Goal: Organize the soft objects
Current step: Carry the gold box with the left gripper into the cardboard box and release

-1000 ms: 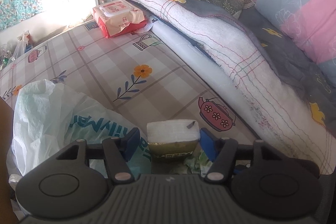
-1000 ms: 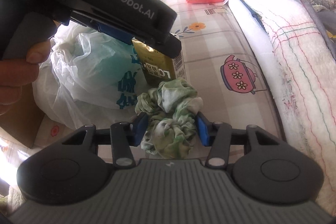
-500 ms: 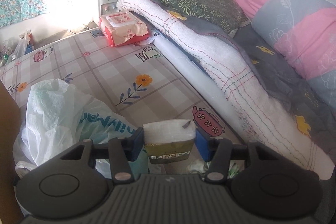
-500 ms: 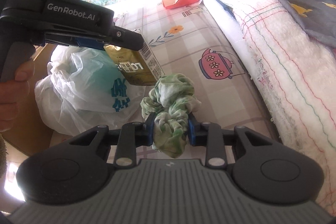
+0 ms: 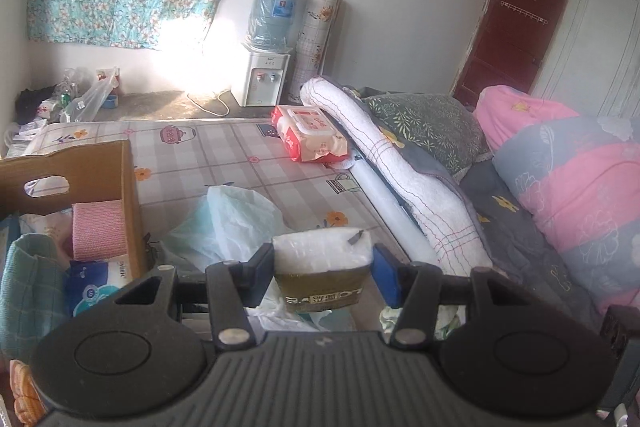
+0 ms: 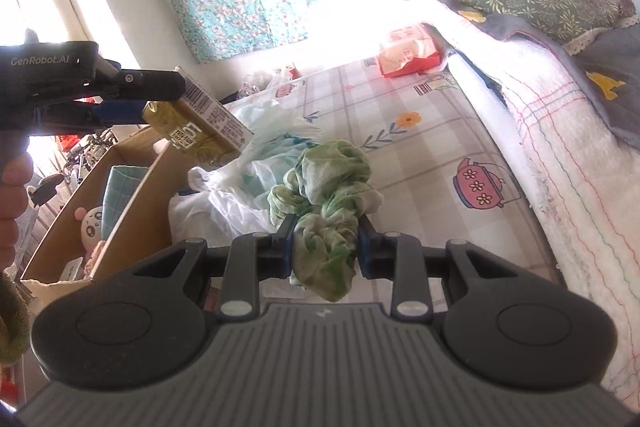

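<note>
**Pinching a tissue pack and a green cloth above the bed**

Gripping a gold-and-white plastic tissue pack (image 5: 322, 269), the left tool (image 5: 322, 269) pinches it at both sides, clear of the bed. The right tool (image 6: 325, 247) is pressed onto a crumpled green-and-white cloth (image 6: 326, 199), also lifted. At ten o'clock from the cloth, in the right wrist view, hangs the pack; at eight o'clock stands an open brown cardboard box (image 6: 132, 195). A crinkled white plastic bag (image 6: 224, 203) lies beside it on the checked mattress (image 6: 432, 131).

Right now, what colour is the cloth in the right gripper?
Mottled green and white, tie-dye look. The cloth shows best in the right wrist view, clamped in the right gripper.
</note>
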